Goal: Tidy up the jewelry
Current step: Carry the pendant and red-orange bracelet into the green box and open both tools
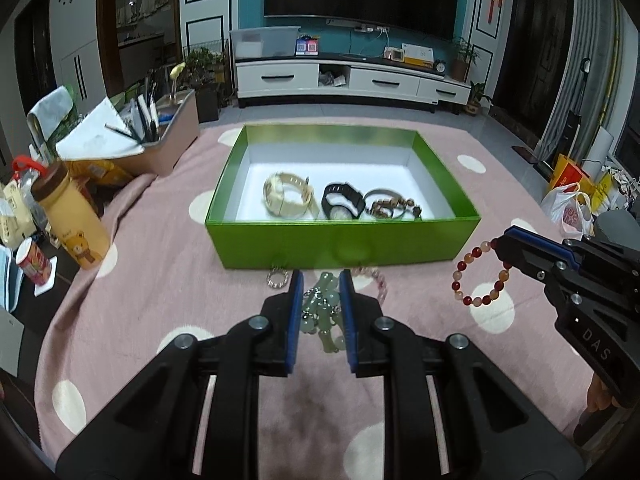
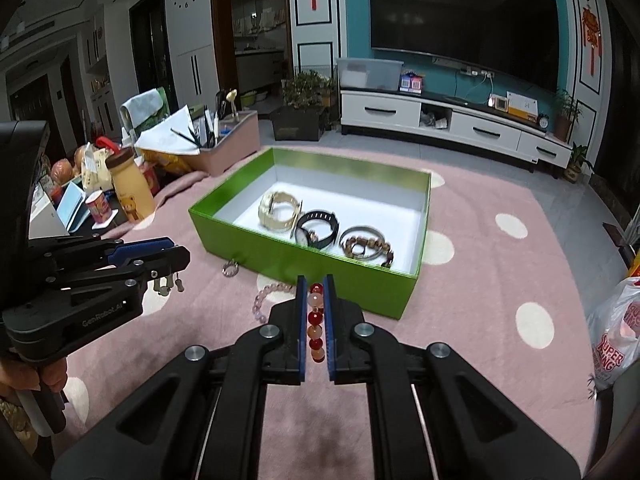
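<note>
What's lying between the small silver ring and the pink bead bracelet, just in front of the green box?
Bare pink cloth, clearest in the right wrist view, separates ring from bracelet.

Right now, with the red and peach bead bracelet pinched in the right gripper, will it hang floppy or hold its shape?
The bead bracelet will probably keep hanging as an open loop from the right gripper, likely swaying when moved. Its round, glossy beads may slip between the pads. It looks light, so the green box shouldn't shift when it lands.

pink bracelet: partly hidden behind left claw
green bracelet: clasp details blurred
box front wall: hides watch bottoms
</note>
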